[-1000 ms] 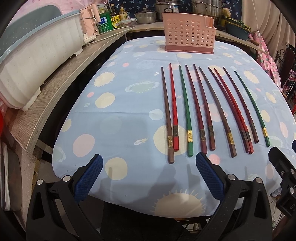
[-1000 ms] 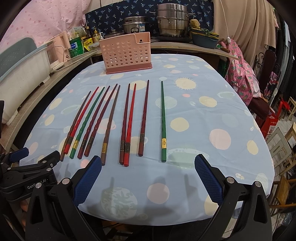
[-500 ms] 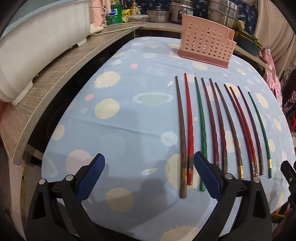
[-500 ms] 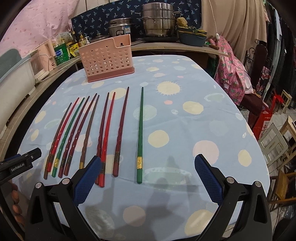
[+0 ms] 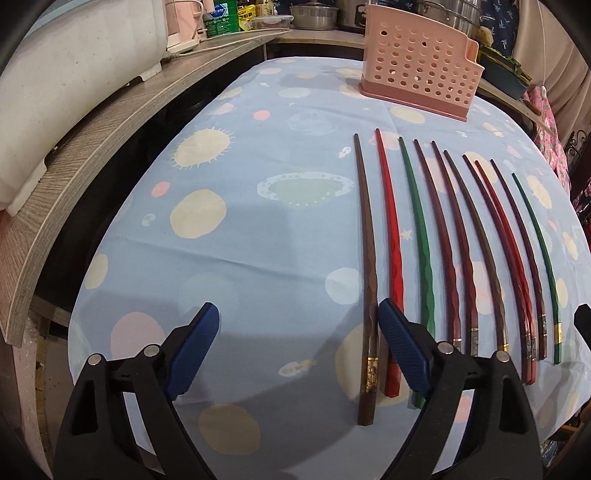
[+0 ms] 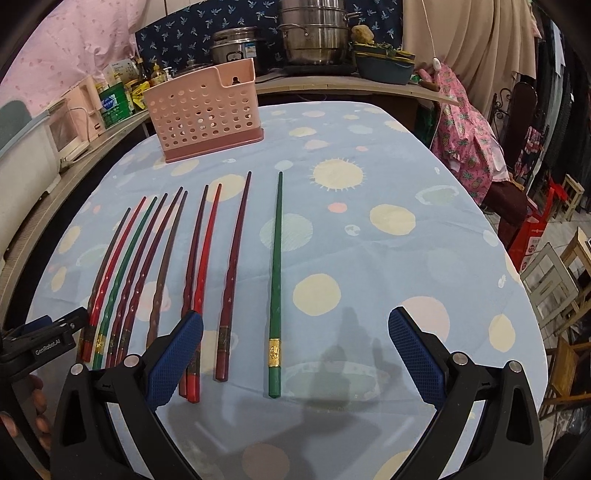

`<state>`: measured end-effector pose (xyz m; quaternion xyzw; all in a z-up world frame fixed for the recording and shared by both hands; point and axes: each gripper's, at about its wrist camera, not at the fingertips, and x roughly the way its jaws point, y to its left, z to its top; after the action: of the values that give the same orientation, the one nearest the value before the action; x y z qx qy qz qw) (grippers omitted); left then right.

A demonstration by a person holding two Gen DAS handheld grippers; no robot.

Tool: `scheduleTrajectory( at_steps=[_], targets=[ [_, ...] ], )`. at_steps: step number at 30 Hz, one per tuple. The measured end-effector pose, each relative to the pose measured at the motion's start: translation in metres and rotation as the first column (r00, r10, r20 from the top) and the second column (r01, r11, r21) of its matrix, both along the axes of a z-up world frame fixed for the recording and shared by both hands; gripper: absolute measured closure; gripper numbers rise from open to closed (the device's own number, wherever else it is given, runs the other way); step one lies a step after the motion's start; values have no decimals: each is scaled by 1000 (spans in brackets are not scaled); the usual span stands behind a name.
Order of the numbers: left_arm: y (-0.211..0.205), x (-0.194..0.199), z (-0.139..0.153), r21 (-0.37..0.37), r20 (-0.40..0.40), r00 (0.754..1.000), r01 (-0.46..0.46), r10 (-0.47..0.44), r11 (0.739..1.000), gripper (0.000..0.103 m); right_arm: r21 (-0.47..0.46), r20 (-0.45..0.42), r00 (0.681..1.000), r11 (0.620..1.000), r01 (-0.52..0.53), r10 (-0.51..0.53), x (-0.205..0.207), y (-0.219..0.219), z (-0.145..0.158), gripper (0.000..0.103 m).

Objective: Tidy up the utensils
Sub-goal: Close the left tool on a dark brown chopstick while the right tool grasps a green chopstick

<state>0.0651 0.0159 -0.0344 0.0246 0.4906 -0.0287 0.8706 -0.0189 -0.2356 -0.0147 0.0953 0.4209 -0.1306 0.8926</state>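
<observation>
Ten lacquered chopsticks (image 5: 458, 254), brown, red, green and maroon with gold bands, lie in a row on the spotted tablecloth (image 5: 258, 240) before the pink perforated holder (image 5: 417, 62); the left gripper (image 5: 297, 325), jaws spread and just closing, frames the brown chopstick (image 5: 367, 258) untouched, and the right gripper (image 6: 295, 336) is spread around the separate green chopstick (image 6: 275, 277).

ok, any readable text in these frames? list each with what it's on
"GenRobot.AI": on the left hand-held gripper, seen from the right wrist view.
Green container label: white print, too blurred to read.
Red box on the floor: print too small to read.
Gold bands on the chopsticks: embossed pattern, unreadable.
</observation>
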Motion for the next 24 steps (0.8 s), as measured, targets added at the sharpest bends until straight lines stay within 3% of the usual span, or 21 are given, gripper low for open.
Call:
scheduleTrajectory(
  at_steps=[3,5,7,15,21,24],
  targets=[
    [-1,-2,1,-8,-6,1000,10,-10,1000,24,6,-7,1000,1000,5,-5,3,-4,-3,7],
    [-3,-3,0,-14,-24,999,23,-23,1000,36,14,-15,1000,1000,10,-10,5,-9,-6,9],
    [-4,-6,-1,-9,-27,999,28,-28,1000,37,16,-24,1000,1000,9,-9,6,-11,-9,13],
    [6,-15,1,-19,-47,999,19,-20,1000,44,39,-67,997,999,-27,30,9,-7,-24,45],
    [1,-25,3,-35,-54,998,44,-46,998,51,22,-71,996,998,-53,54,6,2,-26,58],
    [-1,-26,3,-25,-48,998,49,-50,998,63,7,-73,996,998,-60,60,3,3,-26,68]
  ],
)
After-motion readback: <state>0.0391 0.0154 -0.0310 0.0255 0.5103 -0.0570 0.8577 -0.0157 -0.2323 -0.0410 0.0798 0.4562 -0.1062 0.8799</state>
